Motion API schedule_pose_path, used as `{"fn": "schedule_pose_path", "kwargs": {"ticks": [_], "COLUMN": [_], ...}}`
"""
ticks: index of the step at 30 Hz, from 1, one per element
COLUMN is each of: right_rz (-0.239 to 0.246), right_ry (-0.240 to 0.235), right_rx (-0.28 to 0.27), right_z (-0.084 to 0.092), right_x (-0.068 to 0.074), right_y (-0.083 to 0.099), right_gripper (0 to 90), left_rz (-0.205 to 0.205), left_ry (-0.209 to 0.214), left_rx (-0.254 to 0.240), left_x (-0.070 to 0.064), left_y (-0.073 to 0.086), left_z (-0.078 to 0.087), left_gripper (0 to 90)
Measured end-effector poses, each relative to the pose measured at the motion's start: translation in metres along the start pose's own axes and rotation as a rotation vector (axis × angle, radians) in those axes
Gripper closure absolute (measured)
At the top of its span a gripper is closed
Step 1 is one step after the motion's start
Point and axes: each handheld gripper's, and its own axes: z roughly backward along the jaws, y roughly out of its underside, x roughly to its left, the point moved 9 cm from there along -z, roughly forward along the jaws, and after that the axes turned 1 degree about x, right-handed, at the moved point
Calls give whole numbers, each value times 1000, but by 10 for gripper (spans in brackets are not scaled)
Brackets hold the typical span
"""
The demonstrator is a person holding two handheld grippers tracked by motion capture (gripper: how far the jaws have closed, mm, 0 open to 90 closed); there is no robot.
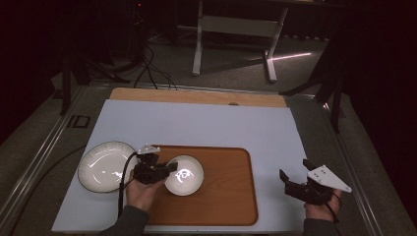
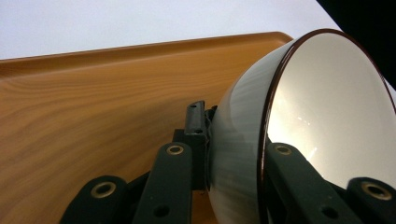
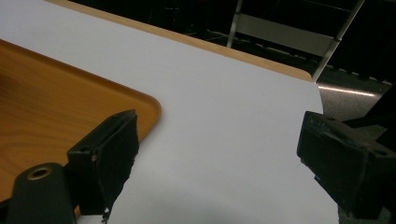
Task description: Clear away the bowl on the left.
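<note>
The left gripper [image 1: 167,169] is clamped on the rim of a small round bowl [image 1: 184,175], glossy white inside, which sits on the wooden tray [image 1: 226,196]. The left gripper view brings out the bowl's [image 2: 243,116] dark rim line, its faintly streaked grey outer wall and the tray's [image 2: 93,102] smooth wood grain. The right gripper [image 1: 295,174] hangs over the pale blue mat [image 1: 196,123] right of the tray, jaws spread wide around nothing. A ribbed white plate [image 1: 104,166] lies left of the tray.

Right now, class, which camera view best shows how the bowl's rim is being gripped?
The left gripper view: the bowl rim sits pinched between the left gripper jaws, close up. The high view shows the bowl whole on the wooden tray, but small. The right gripper view shows tray and mat.
</note>
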Motion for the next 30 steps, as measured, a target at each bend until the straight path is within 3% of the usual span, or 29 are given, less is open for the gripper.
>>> {"fn": "schedule_pose_path", "kwargs": {"ticks": [30], "right_rz": [5], "right_ry": [-1], "right_rx": [2], "right_z": [0], "right_x": [0], "right_y": [0], "right_gripper": [123], "left_rz": [-18], "left_ry": [-24], "left_rx": [74], "left_x": [-4], "left_y": [16], "left_z": [-27], "left_gripper": [792]}}
